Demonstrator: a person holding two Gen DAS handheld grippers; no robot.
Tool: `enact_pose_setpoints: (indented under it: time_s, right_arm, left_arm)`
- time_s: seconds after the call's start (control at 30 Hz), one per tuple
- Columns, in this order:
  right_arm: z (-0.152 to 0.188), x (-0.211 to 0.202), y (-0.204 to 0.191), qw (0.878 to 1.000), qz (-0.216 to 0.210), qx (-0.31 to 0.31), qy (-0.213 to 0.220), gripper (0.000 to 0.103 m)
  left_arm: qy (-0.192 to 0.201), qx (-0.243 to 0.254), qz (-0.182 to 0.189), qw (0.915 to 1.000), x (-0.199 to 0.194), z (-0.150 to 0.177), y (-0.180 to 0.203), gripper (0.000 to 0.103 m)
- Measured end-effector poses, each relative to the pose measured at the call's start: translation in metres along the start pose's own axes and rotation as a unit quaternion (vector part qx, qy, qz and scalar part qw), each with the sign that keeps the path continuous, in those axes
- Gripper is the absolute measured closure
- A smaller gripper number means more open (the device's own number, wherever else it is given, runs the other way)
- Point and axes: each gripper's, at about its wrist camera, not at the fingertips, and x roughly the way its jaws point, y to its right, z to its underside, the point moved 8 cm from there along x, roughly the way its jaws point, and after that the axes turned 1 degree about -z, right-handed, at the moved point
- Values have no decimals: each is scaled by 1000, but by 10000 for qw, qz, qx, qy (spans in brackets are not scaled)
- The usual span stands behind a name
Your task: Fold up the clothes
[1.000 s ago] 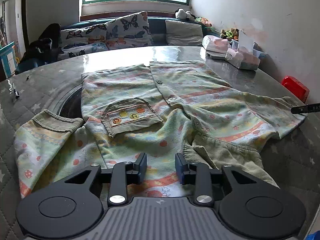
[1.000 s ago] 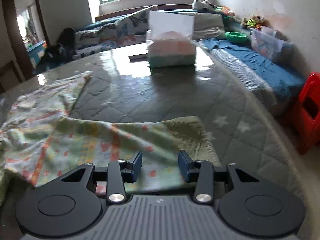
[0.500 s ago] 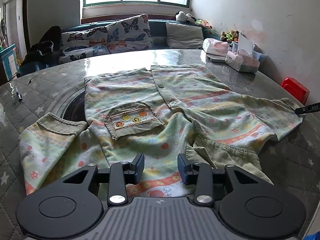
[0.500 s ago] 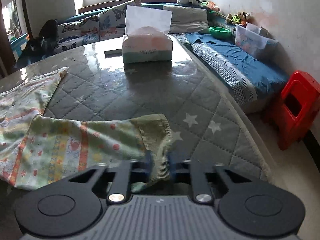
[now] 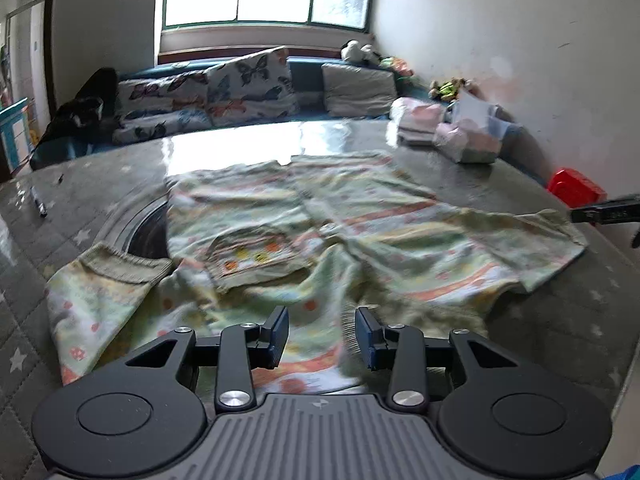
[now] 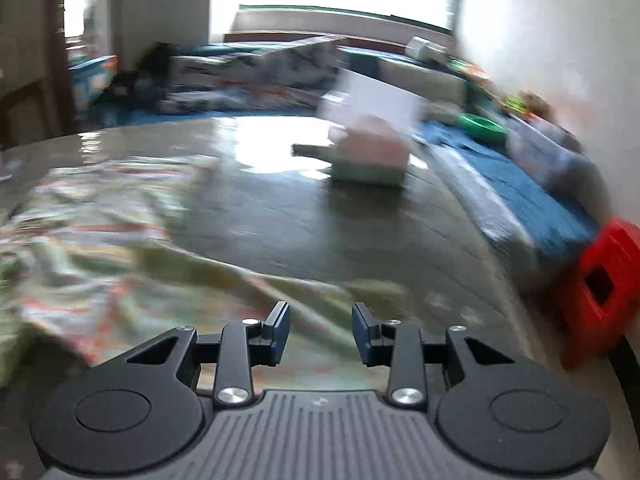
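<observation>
On the quilted worktop (image 5: 560, 320) a patterned shirt (image 5: 320, 232) lies spread; left tongs (image 5: 322, 336) gape empty, right tongs (image 6: 320, 334) are opening empty, so the sleeve (image 5: 532, 240) may stay unfolded.

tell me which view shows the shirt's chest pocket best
The left wrist view: the green ribbed chest pocket with its orange and yellow patches sits mid-frame on the pale green patterned shirt. The right wrist view is motion-blurred and shows only the shirt's sleeve end, no pocket.
</observation>
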Motion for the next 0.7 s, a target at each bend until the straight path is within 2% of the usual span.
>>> enact_pose_setpoints:
  time_s: [0.17, 0.33, 0.43, 0.6, 0.7]
  right_arm:
    - [-16, -7, -86, 9912, -1061, -781, 124, 69]
    - [-16, -5, -175, 9677, -1910, -1643, 26, 70]
    - [-9, -1, -218, 9516, -2276, -2061, -111, 70]
    - [12, 3, -269, 9285, -2672, -2566, -260, 71]
    - [23, 8, -281, 9239, -2711, -2675, -368, 71]
  left_arm:
    - [48, 171, 204, 9996, -4, 1, 15, 64]
    - [-110, 149, 167, 9997, 1, 15, 11, 66]
    - [-149, 97, 145, 9997, 1, 21, 7, 66]
    - [-120, -19, 159, 9998, 1, 24, 1, 65]
    - [-106, -94, 184, 9997, 2, 25, -2, 65]
